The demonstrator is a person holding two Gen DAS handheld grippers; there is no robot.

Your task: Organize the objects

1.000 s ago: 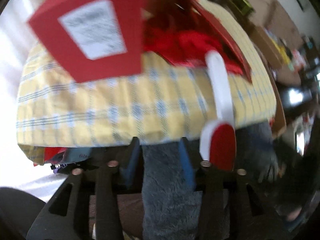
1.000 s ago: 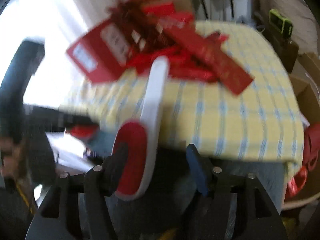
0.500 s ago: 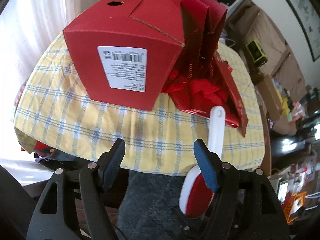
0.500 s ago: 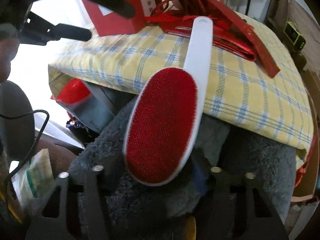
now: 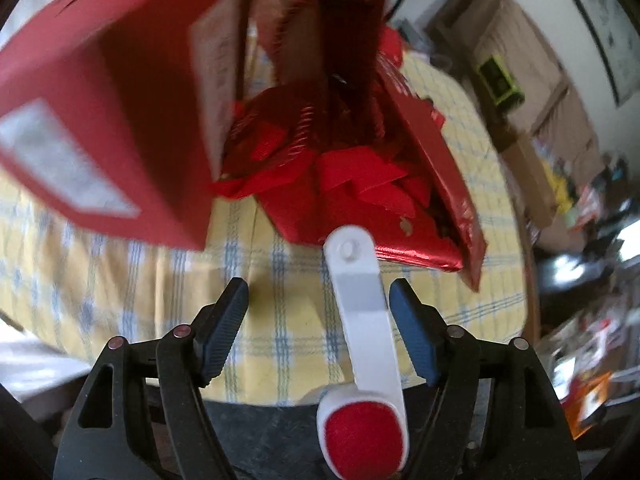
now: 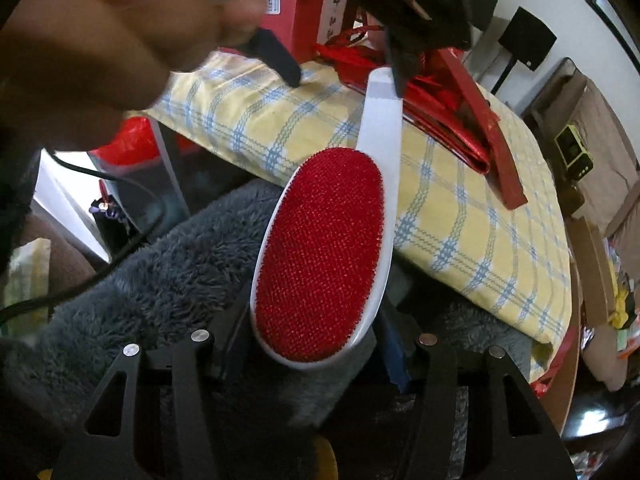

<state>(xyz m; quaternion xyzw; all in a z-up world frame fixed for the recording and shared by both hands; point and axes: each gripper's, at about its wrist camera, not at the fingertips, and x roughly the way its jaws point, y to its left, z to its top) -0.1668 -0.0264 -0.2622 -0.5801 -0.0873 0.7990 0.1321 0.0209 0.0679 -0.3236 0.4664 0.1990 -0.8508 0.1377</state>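
A lint brush point(image 6: 320, 264) with a white handle and a red bristle pad points out over a table under a yellow checked cloth point(image 6: 460, 208). My right gripper point(image 6: 316, 340) is shut on the brush's head, red pad facing up. My left gripper point(image 5: 317, 292) is open above the cloth, and the white handle point(image 5: 362, 308) runs between its fingers, closer to the blue right finger point(image 5: 412, 332). In the right wrist view the left gripper point(image 6: 340, 72) straddles the handle's tip, with a person's hand point(image 6: 100, 28) behind it.
A red carton point(image 5: 100, 120) with a white label stands on the cloth at the left. Crumpled red gift bags and paper point(image 5: 360, 184) lie just beyond the handle. A grey fuzzy fabric point(image 6: 180, 264) sits below the table's near edge. Cardboard boxes crowd the right.
My left gripper opened wider and moved forward over the table, so the brush handle now lies between its fingers. The right gripper rolled the brush pad-up and sank a little.
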